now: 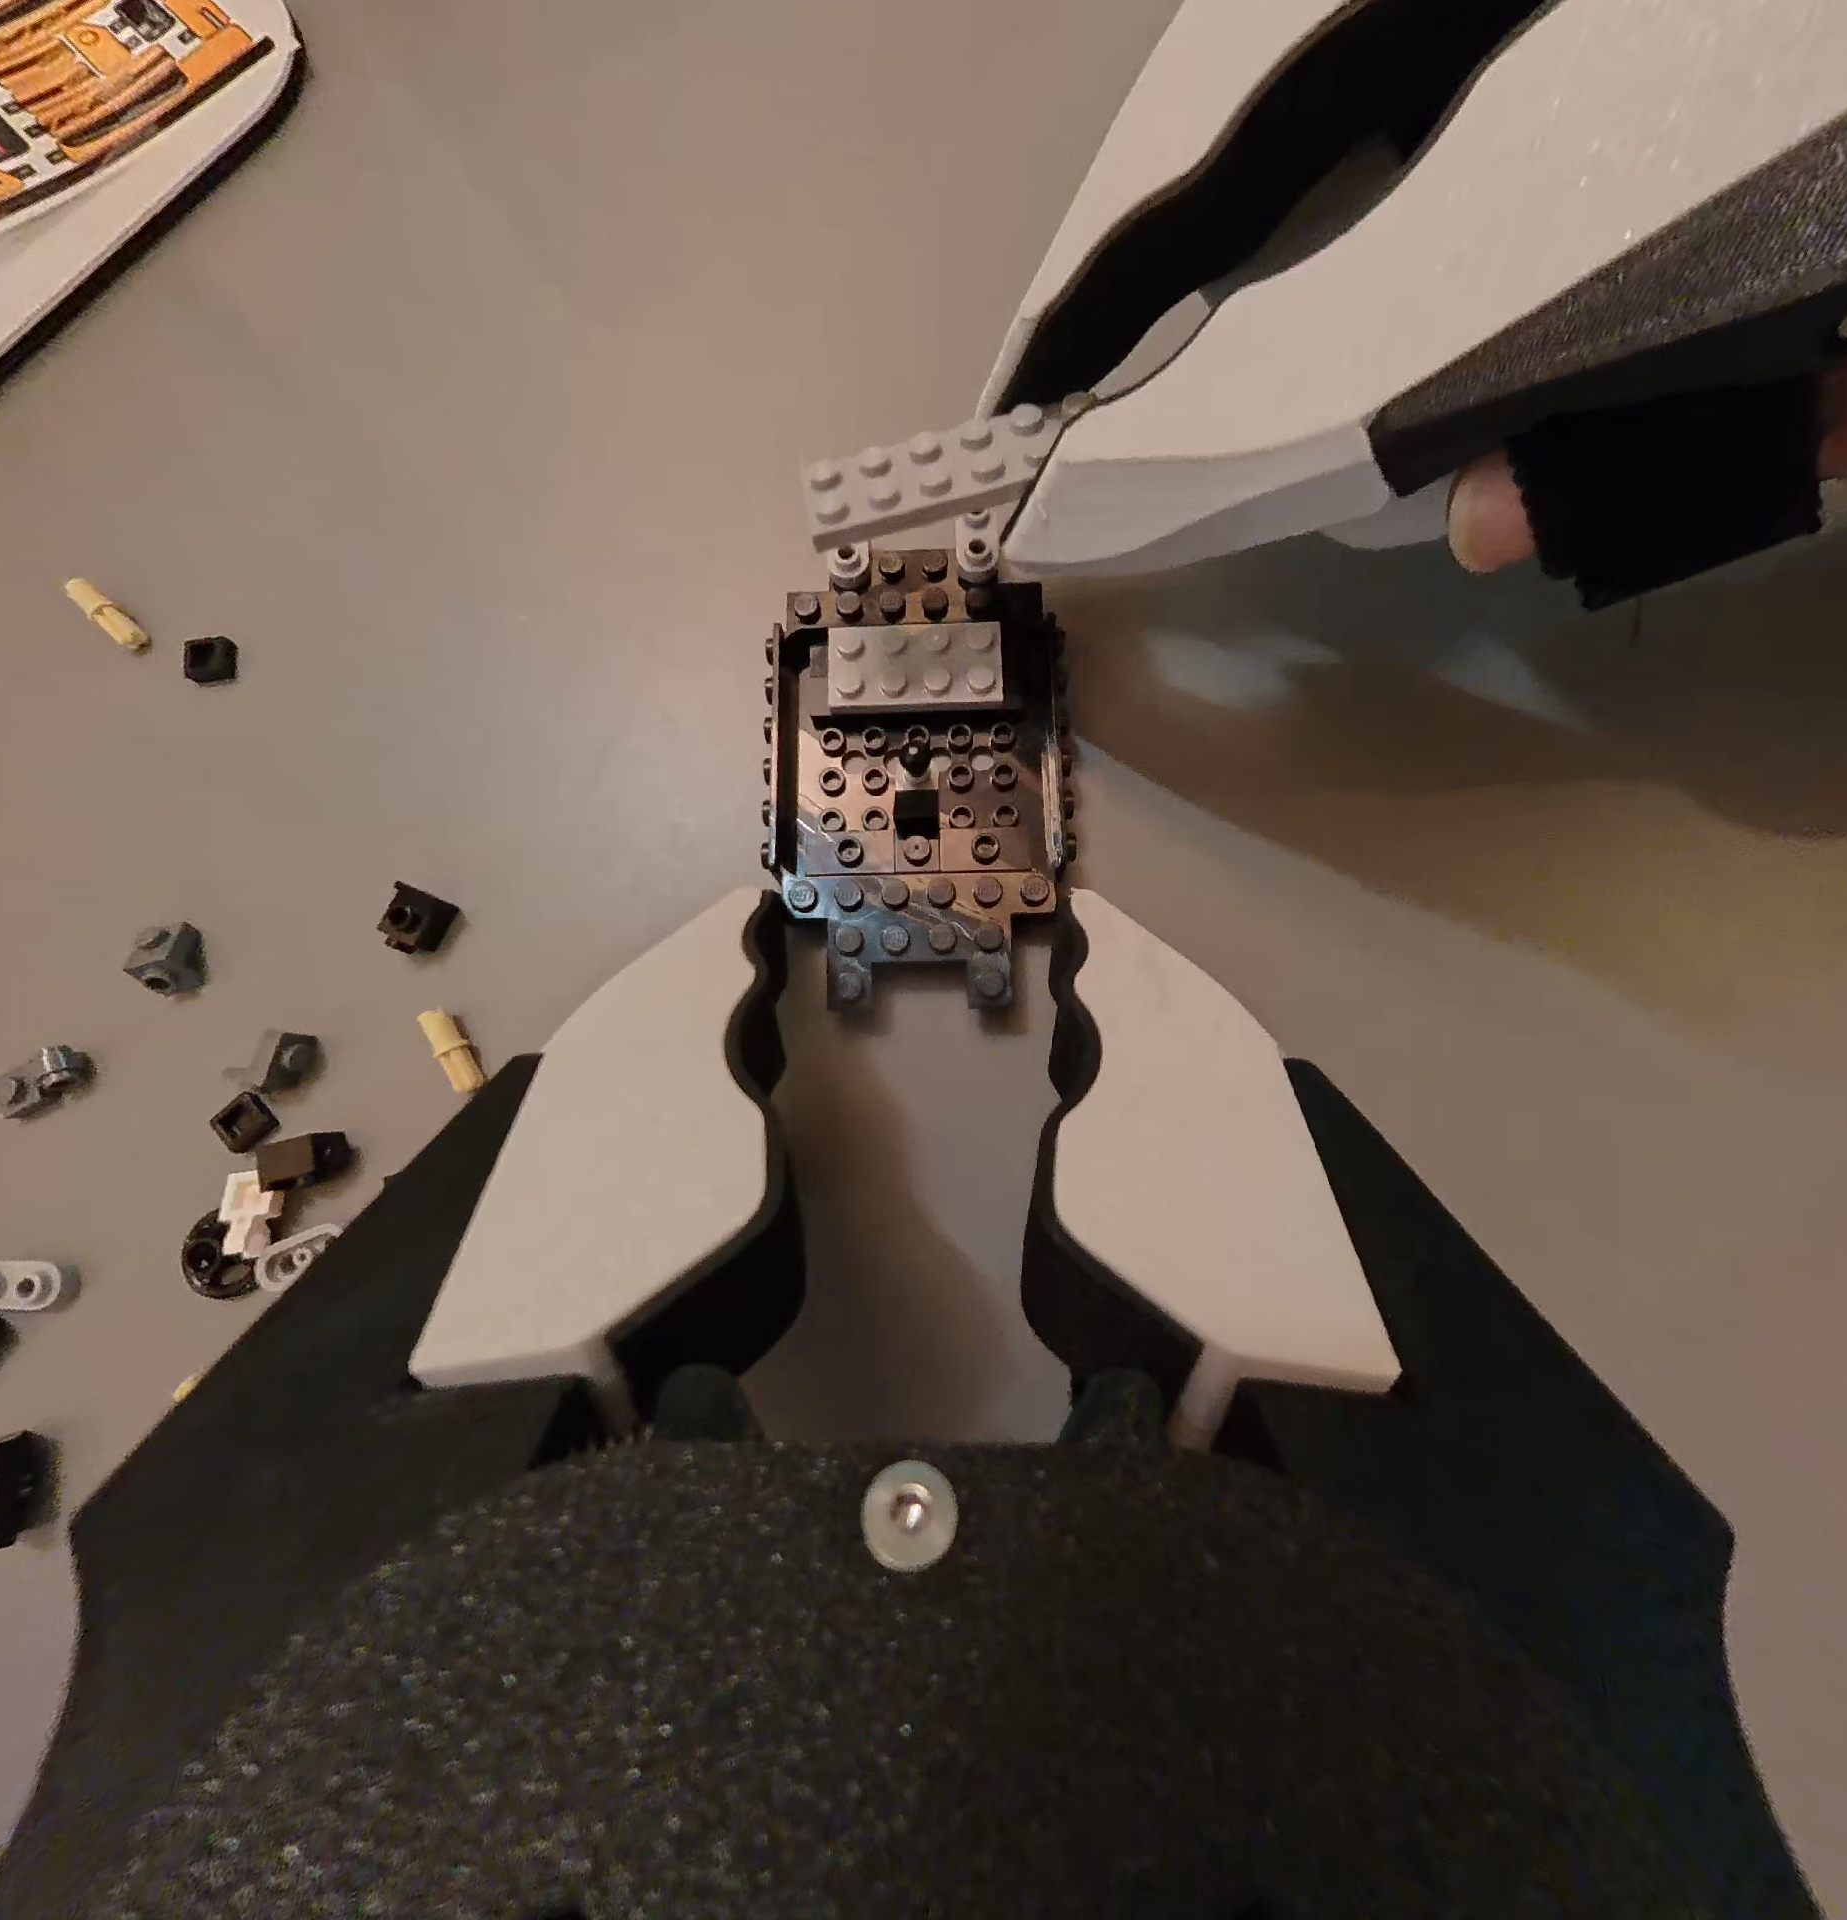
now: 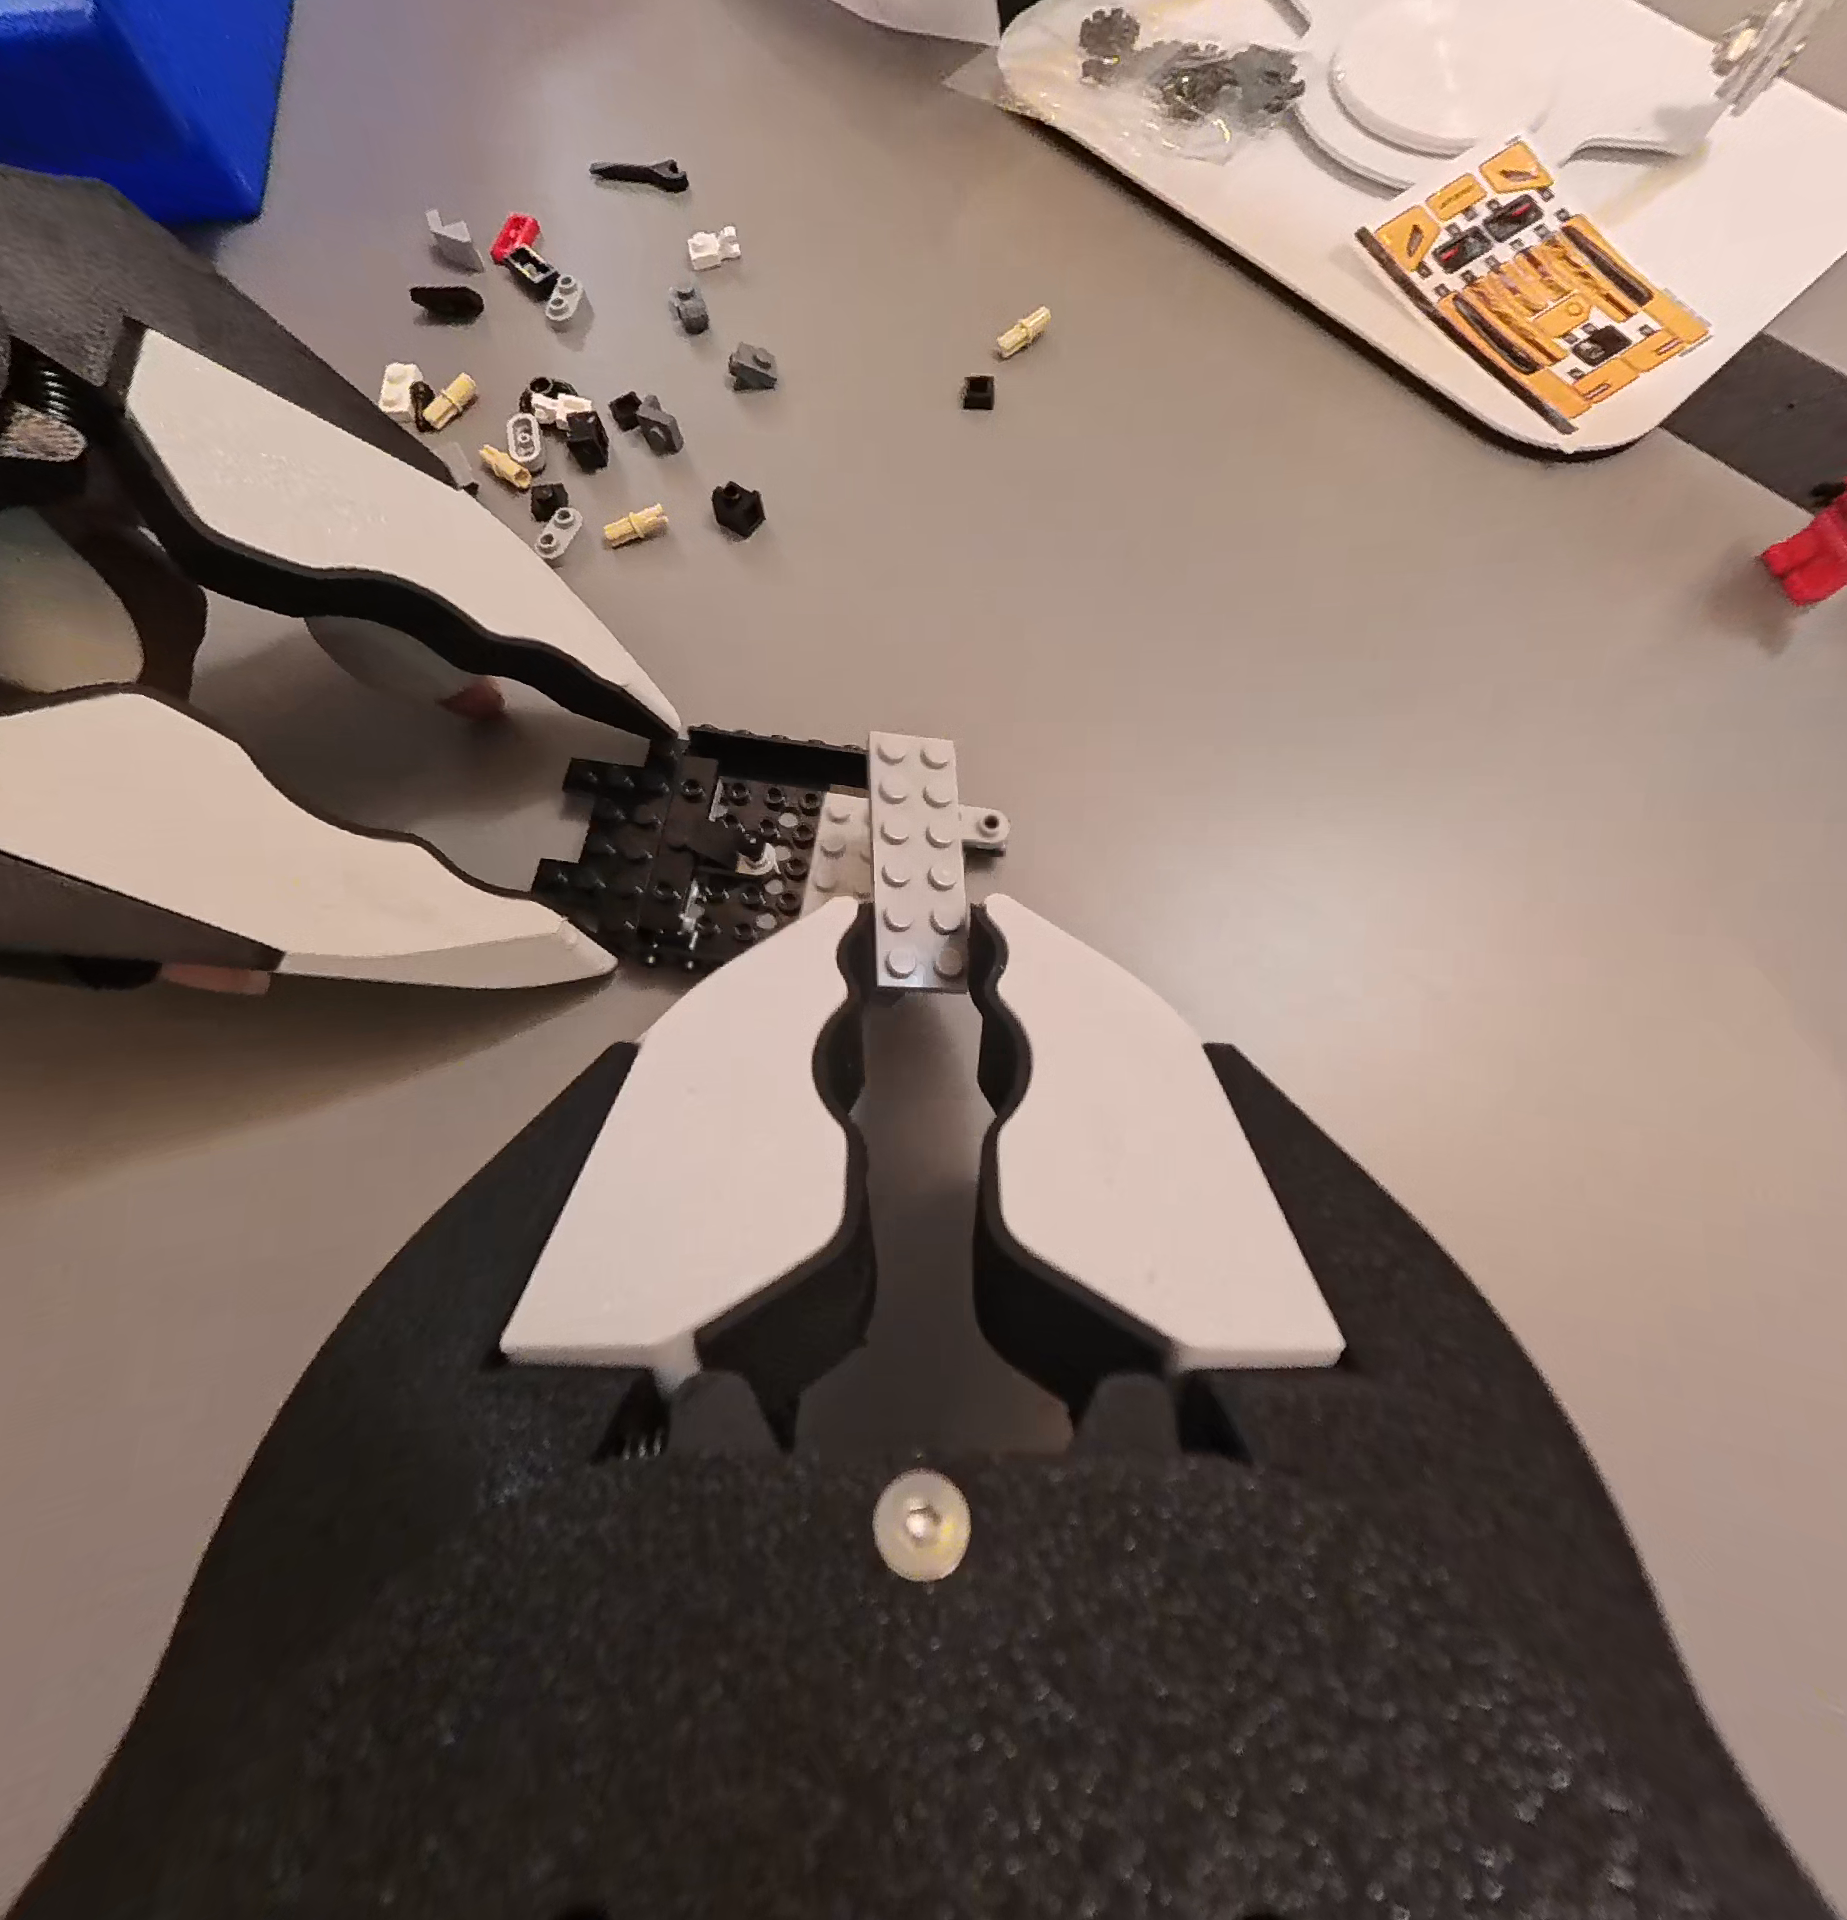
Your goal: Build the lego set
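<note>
While the left gripper (image 1: 917,914) clamps the black build's (image 1: 914,769) near end, the right gripper (image 1: 1012,488) holds a grey plate (image 1: 924,478) over its far end.
From the right wrist, the right gripper (image 2: 917,935) pinches that plate (image 2: 917,847), seemingly just above the build (image 2: 690,852); loose bricks (image 2: 576,416) lie beyond.

A partly built black lego chassis (image 1: 919,790), studded and carrying a grey plate near its far end, lies flat on the grey table. A long light-grey two-row plate (image 2: 917,852) is held tilted over its far end. Small loose pieces (image 2: 576,416) are scattered beside it.
</note>
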Demonstrator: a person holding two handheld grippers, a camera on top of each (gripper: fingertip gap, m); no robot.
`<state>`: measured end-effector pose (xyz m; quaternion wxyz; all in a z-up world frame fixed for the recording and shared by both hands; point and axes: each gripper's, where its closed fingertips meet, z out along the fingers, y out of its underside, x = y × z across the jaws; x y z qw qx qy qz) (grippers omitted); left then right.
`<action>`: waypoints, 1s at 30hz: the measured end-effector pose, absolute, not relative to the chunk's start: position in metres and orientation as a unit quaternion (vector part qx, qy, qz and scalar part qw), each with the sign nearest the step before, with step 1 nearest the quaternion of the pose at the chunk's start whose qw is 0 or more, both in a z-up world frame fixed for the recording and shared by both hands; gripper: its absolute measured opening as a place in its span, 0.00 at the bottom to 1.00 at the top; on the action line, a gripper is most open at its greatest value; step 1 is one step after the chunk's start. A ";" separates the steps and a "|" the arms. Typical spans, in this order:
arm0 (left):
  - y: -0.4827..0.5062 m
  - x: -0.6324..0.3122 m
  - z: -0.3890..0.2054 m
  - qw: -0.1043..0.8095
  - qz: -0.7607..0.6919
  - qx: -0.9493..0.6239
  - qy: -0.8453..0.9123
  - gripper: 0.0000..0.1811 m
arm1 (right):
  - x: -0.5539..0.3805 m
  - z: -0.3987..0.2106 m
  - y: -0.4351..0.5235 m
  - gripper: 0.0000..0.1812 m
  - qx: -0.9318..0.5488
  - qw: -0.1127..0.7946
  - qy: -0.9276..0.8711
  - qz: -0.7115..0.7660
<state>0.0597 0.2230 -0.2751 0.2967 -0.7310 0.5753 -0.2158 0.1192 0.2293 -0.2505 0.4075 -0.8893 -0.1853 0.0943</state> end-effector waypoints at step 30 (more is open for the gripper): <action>0.221 0.059 -0.276 0.295 -0.208 -0.735 0.574 0.27 | 0.117 -0.261 0.227 0.12 -0.912 0.293 -0.259 0.125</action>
